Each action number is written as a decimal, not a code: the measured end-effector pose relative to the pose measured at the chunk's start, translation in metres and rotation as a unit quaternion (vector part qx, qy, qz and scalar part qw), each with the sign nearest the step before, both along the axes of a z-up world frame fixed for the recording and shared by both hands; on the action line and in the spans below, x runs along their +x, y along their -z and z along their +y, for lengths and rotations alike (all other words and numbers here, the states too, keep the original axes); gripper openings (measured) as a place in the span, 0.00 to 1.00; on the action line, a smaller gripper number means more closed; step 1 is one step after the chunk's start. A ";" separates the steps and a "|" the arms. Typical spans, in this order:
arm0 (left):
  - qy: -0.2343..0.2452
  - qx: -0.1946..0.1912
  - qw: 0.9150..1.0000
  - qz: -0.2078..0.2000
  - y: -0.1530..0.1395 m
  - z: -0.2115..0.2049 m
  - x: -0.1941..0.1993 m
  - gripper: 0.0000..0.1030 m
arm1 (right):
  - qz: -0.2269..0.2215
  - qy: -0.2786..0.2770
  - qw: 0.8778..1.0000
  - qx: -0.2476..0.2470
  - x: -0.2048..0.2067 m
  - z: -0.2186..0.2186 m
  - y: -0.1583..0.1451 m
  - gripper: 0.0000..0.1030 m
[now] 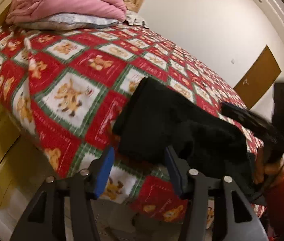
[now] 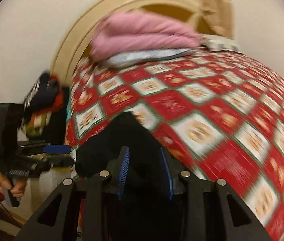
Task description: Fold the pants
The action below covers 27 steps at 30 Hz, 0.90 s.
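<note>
- The black pants (image 1: 162, 120) lie on the bed (image 1: 71, 80), near its front edge, on the red quilt with little bears.
- They look already folded into a thick, short bundle (I cannot tell how many folds).
- The left tool (image 1: 140, 170) hangs just in front of the pants with its blue pads (image 1: 104, 172) apart, holding nothing.
- The right tool (image 2: 145, 170) sits over the other end of the pants; its pads are apart too, with dark cloth between them, but the blur hides whether they pinch it.
- I think most of the job is done; maybe one last fold or some smoothing is left.
- A pink blanket (image 1: 65, 2) rests far back by the headboard.
</note>
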State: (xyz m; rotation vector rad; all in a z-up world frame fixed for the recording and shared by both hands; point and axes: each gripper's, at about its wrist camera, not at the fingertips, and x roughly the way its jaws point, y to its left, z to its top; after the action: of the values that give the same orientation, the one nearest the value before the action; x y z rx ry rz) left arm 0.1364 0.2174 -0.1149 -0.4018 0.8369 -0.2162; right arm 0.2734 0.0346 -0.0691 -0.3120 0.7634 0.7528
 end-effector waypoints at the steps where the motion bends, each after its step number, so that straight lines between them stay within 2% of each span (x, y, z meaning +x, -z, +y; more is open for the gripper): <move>1: -0.001 0.005 1.000 0.001 0.001 -0.001 -0.001 0.53 | 0.000 -0.010 1.000 -0.016 0.003 0.015 0.006 0.32; 4: -0.004 -0.002 1.000 0.004 0.004 0.005 -0.007 0.53 | 0.006 -0.048 0.994 -0.101 0.019 0.060 0.044 0.32; 5: -0.008 -0.008 1.000 0.006 0.006 0.008 -0.009 0.53 | -0.006 -0.053 0.992 -0.112 0.021 0.066 0.052 0.32; 6: -0.013 -0.012 1.000 0.009 0.008 0.012 -0.010 0.53 | -0.019 -0.054 0.994 -0.097 0.022 0.067 0.050 0.32; 8: -0.018 -0.017 1.000 0.012 0.012 0.018 -0.012 0.53 | 0.007 -0.040 0.996 -0.077 0.030 0.063 0.049 0.31; 10: -0.023 -0.020 0.999 0.013 0.015 0.023 -0.012 0.53 | 0.045 -0.023 0.998 -0.038 0.039 0.055 0.048 0.23; 11: -0.025 -0.025 0.999 0.014 0.017 0.025 -0.011 0.53 | 0.056 -0.017 0.998 -0.022 0.042 0.051 0.047 0.14; 12: -0.026 -0.031 0.999 0.014 0.018 0.026 -0.010 0.53 | 0.069 -0.006 0.998 -0.002 0.046 0.045 0.046 0.09; 14: -0.027 -0.044 0.999 0.010 0.019 0.028 -0.011 0.53 | 0.066 0.025 0.997 0.020 0.050 0.040 0.044 0.05; 16: -0.026 -0.049 0.998 0.005 0.019 0.027 -0.012 0.53 | 0.058 0.069 0.995 0.051 0.056 0.029 0.039 0.05; 18: -0.021 -0.055 0.998 0.003 0.019 0.026 -0.012 0.53 | 0.082 0.089 0.990 0.071 0.068 0.025 0.043 0.05; 20: -0.014 -0.063 0.998 0.001 0.019 0.025 -0.012 0.53 | 0.091 0.083 0.991 0.060 0.069 0.030 0.052 0.05; 21: -0.011 -0.068 0.998 -0.001 0.018 0.023 -0.011 0.53 | 0.076 0.080 0.992 0.055 0.064 0.035 0.054 0.06; 24: -0.003 -0.069 0.998 -0.011 0.012 0.017 -0.009 0.53 | 0.080 0.070 0.992 0.070 0.057 0.039 0.053 0.09; 27: 0.000 -0.070 0.997 -0.013 0.010 0.015 -0.008 0.53 | 0.075 0.057 0.994 0.056 0.049 0.040 0.049 0.18</move>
State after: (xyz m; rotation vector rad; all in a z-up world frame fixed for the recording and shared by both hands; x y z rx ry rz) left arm 0.1286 0.2326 -0.1244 -0.5287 0.7981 -0.2799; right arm 0.3221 0.0745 -0.1184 -0.1093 0.8689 0.7132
